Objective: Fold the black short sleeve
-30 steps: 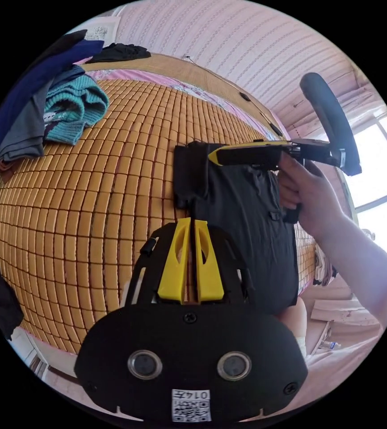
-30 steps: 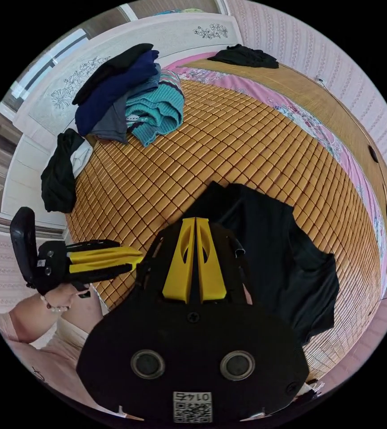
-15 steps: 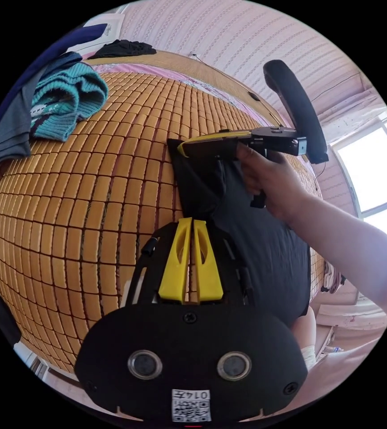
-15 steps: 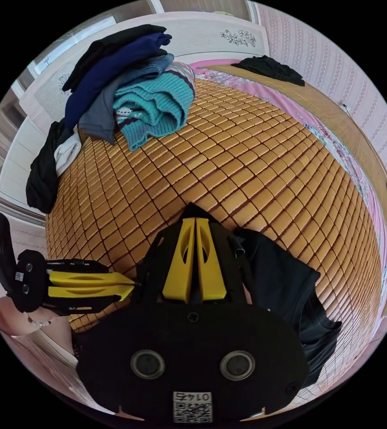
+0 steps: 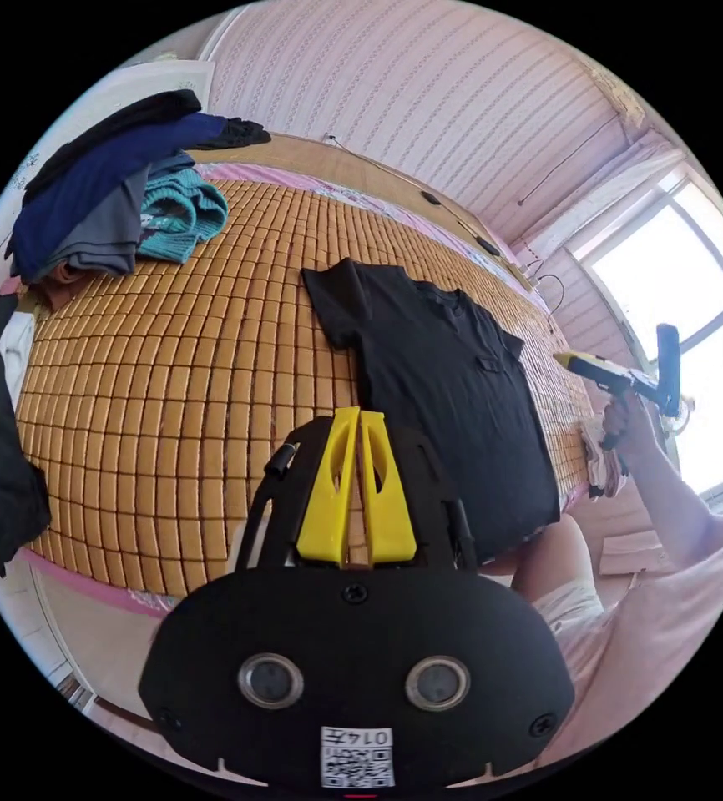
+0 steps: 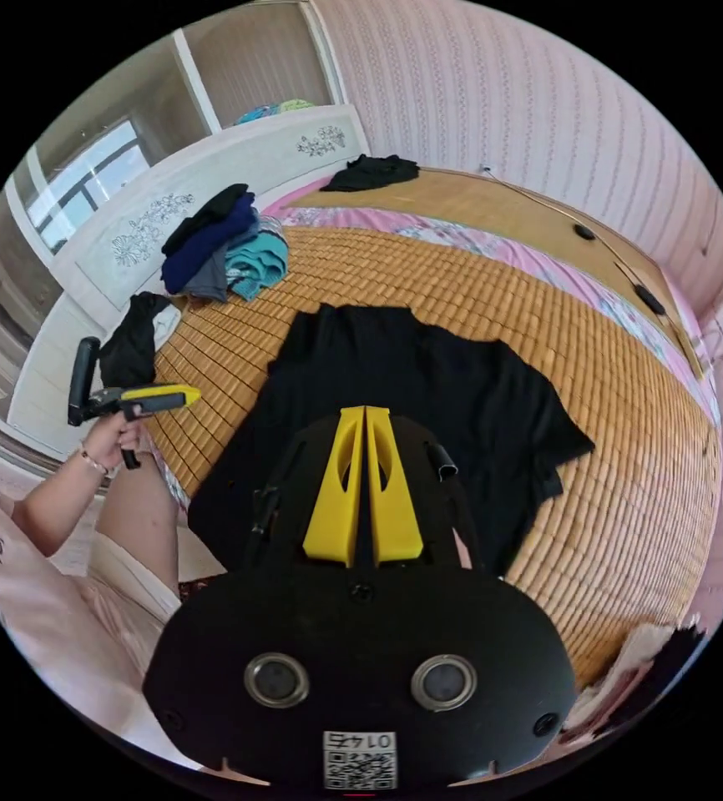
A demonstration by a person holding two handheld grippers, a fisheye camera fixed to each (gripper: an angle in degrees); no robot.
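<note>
The black short-sleeve shirt (image 5: 441,392) lies spread flat, sleeves out, on the bamboo mat (image 5: 178,367). In the right gripper view the shirt (image 6: 428,392) reaches from mid-bed to the near edge. My left gripper (image 5: 359,415) is shut with nothing in it, held back over the mat beside the shirt's hem. My right gripper (image 6: 366,413) is also shut and empty, raised above the shirt's lower half. A hand holds the right gripper (image 5: 562,360) off the bed's edge near the window. Another hand holds the left gripper (image 6: 193,390) off the bed's near left corner.
A pile of clothes (image 6: 219,242) in blue, grey and teal sits by the white headboard (image 6: 169,213). A black and white garment (image 6: 132,346) hangs over the bed's corner. Another black garment (image 6: 370,171) lies at the far side. The person's knee (image 5: 558,551) is at the bed's edge.
The right gripper, earlier at the shirt's sleeve, has let go and pulled far back off the bed. The left gripper has drawn back too. The shirt now lies flat with both sleeves spread.
</note>
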